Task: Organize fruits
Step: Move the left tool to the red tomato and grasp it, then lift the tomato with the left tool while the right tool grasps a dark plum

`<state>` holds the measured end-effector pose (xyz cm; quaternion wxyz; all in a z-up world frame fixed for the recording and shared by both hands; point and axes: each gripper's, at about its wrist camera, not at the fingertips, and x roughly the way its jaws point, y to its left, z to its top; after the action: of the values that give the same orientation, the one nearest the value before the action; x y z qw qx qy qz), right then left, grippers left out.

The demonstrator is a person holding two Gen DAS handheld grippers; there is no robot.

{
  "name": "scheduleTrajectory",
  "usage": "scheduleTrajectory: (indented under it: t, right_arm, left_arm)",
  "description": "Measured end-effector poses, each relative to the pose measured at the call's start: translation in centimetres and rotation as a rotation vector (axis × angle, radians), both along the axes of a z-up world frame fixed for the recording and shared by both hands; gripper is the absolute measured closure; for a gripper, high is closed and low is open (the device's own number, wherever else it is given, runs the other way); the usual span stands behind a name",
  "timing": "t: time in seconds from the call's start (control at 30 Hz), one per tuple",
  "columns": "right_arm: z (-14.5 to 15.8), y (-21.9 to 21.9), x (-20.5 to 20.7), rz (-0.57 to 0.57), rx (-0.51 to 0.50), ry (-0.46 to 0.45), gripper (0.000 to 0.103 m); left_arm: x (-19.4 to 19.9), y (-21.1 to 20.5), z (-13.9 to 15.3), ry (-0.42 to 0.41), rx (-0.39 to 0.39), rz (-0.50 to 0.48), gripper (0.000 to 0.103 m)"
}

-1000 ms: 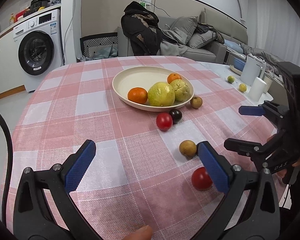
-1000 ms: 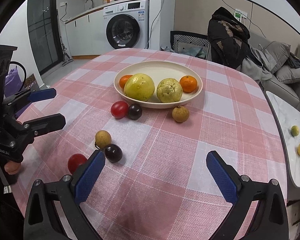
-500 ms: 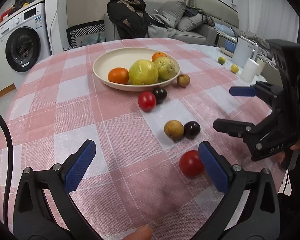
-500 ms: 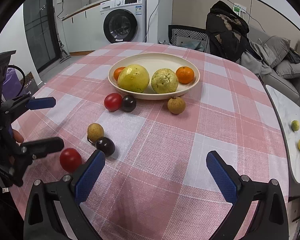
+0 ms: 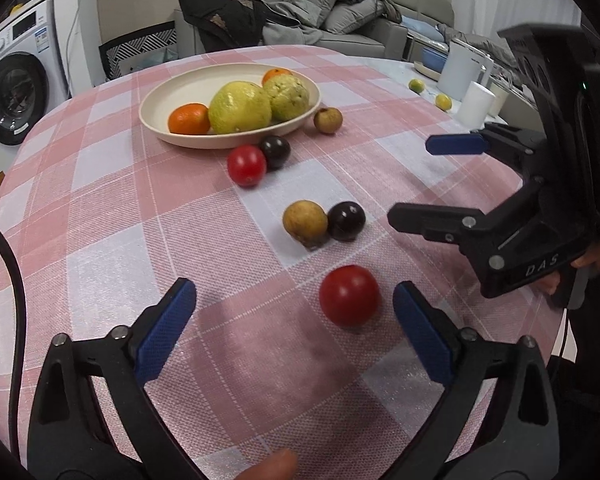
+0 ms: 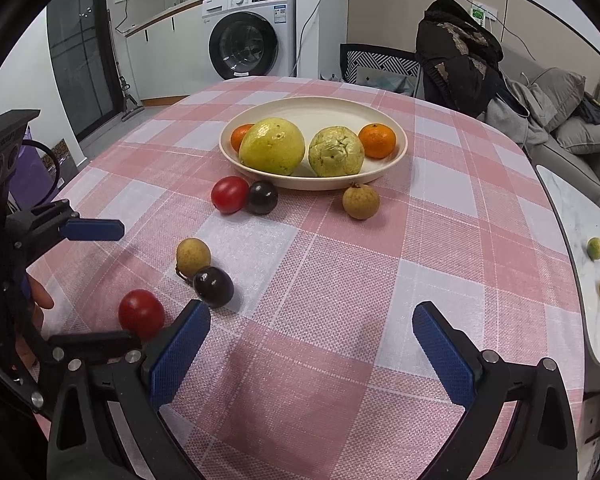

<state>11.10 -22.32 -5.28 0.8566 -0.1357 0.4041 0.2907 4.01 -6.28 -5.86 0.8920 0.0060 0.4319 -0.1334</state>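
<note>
A red tomato (image 5: 350, 295) (image 6: 141, 314) lies on the checked cloth between the fingers of my left gripper (image 5: 294, 320) (image 6: 126, 286). It is nearer the right pad (image 5: 420, 336). The jaws are closing and neither pad touches it. Just beyond it sit a brown fruit (image 5: 305, 224) and a dark plum (image 5: 346, 221). The cream plate (image 5: 156, 120) (image 6: 400, 148) holds two oranges, a yellow fruit (image 5: 240, 108) and a bumpy green one (image 5: 290, 98). My right gripper (image 6: 312, 332) (image 5: 432, 180) hovers open and empty over the cloth.
Another tomato (image 5: 246, 165), a dark plum (image 5: 275, 152) and a brown fruit (image 5: 328, 120) lie in front of the plate. A side table (image 6: 572, 216) to the right carries two small citrus fruits and white containers. A washing machine and a sofa stand behind.
My left gripper has come forward and down, so the near tomato now lies between its fingers, which have narrowed slightly. The right gripper has stayed put.
</note>
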Motion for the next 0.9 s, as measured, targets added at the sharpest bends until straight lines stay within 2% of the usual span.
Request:
scheduleTrajectory:
  t: [0.23, 0.33, 0.43, 0.5, 0.67, 0.9]
  right_arm:
    - [-0.2, 0.0, 0.1, -0.001, -0.001, 0.007, 0.0]
    - [-0.4, 0.1, 0.0, 0.001, -0.001, 0.012, 0.0]
    - [-0.4, 0.2, 0.0, 0.005, 0.001, 0.016, 0.0]
    - [-0.5, 0.1, 0.1, 0.004, 0.008, 0.018, 0.0]
    - [-0.5, 0.0, 0.3, -0.007, 0.024, 0.027, 0.0]
    - [-0.7, 0.5, 0.1, 0.029, 0.054, 0.061, 0.0]
  left_arm:
    - [-0.1, -0.6, -0.4, 0.019, -0.007, -0.052, 0.031]
    - [-0.2, -0.6, -0.3, 0.016, -0.014, -0.069, 0.043]
    - [-0.5, -0.7, -0.2, 0.011, -0.022, -0.096, 0.057]
    - [-0.6, -0.8, -0.1, 0.011, -0.051, -0.126, 0.075]
    - [-1.2, -1.0, 0.4, -0.007, -0.066, -0.153, 0.075]
    - [-1.0, 0.4, 1.4, -0.049, -0.096, -0.107, 0.075]
